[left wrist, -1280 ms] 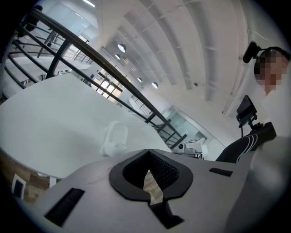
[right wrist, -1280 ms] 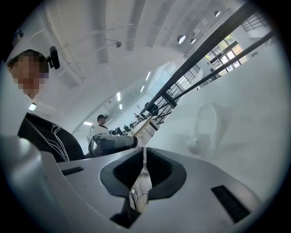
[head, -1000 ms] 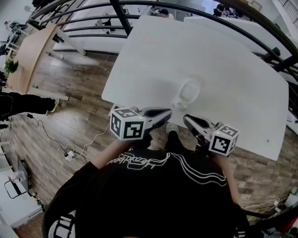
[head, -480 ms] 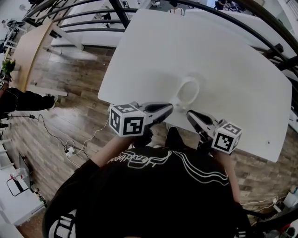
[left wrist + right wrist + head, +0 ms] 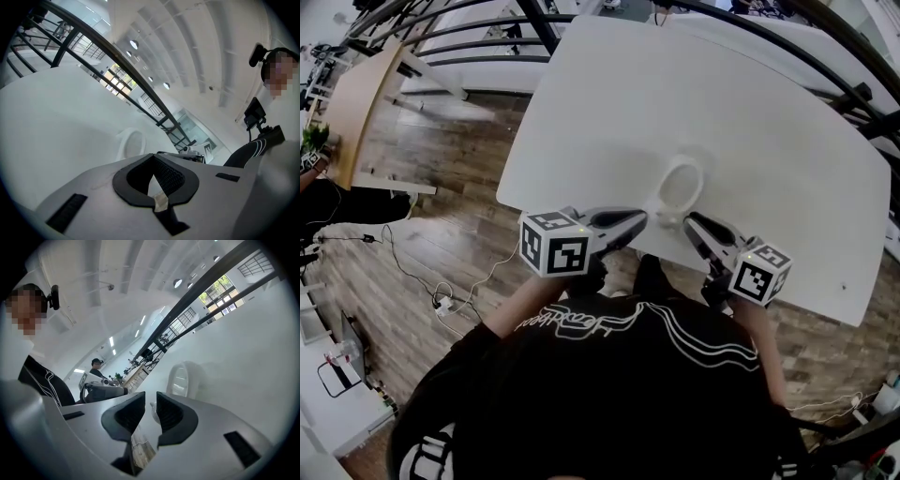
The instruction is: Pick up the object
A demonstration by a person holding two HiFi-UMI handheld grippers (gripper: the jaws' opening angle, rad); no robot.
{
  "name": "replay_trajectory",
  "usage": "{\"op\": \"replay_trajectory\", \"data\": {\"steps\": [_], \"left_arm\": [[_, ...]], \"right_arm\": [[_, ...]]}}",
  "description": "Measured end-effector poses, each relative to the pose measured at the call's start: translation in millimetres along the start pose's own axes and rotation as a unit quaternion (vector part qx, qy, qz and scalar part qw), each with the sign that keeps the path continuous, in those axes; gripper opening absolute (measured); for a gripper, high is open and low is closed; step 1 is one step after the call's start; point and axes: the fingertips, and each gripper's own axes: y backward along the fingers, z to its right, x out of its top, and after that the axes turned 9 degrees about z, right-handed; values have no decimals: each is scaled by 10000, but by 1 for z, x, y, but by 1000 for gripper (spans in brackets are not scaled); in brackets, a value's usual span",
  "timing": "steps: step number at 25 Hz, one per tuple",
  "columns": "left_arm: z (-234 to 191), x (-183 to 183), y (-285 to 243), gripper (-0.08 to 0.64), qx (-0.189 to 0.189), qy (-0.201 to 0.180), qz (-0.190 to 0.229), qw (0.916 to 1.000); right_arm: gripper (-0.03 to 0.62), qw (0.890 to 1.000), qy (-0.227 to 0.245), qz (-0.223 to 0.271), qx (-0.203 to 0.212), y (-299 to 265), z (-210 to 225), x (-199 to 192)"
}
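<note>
A white mug (image 5: 680,185) lies on its side near the front edge of the white table (image 5: 722,103), its mouth facing me. In the left gripper view the mug (image 5: 131,143) shows beyond the jaws; in the right gripper view the mug (image 5: 183,378) lies just ahead. My right gripper (image 5: 689,221) is shut and empty. Its tips are at the table's front edge, just right of the mug's handle (image 5: 662,217). My left gripper (image 5: 639,221) hovers over the table's front edge, left of the mug, with its jaws together and nothing in them.
Black railing bars (image 5: 534,23) arch over the far side of the table. Wooden floor (image 5: 441,216) with cables (image 5: 441,302) lies to the left. More tables stand beyond, with another person (image 5: 96,363) in the distance.
My right gripper has moved forward and up to the table edge, close to the mug's handle. The left gripper has hardly shifted.
</note>
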Motion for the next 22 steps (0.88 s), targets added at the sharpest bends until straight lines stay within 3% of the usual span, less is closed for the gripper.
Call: {"op": "replay_trajectory", "data": {"steps": [2,6,15,22], "left_arm": [[-4,3,1,6,15,32,6,10000],[-14,6,0,6,41,73,11,10000],[-26,13,-4,6,81,101,-1,9999],[-29,13,-6,6,115,105,12,9999]], "right_arm": [[31,10000,-3,-35,-89,-4,5,2],[112,9996,-64,-105,-254,-12,18,3],[164,9955,-186,-186,-912,-14,55,6],[175,9929,-386,-406,-1052,-21,72,-2]]}}
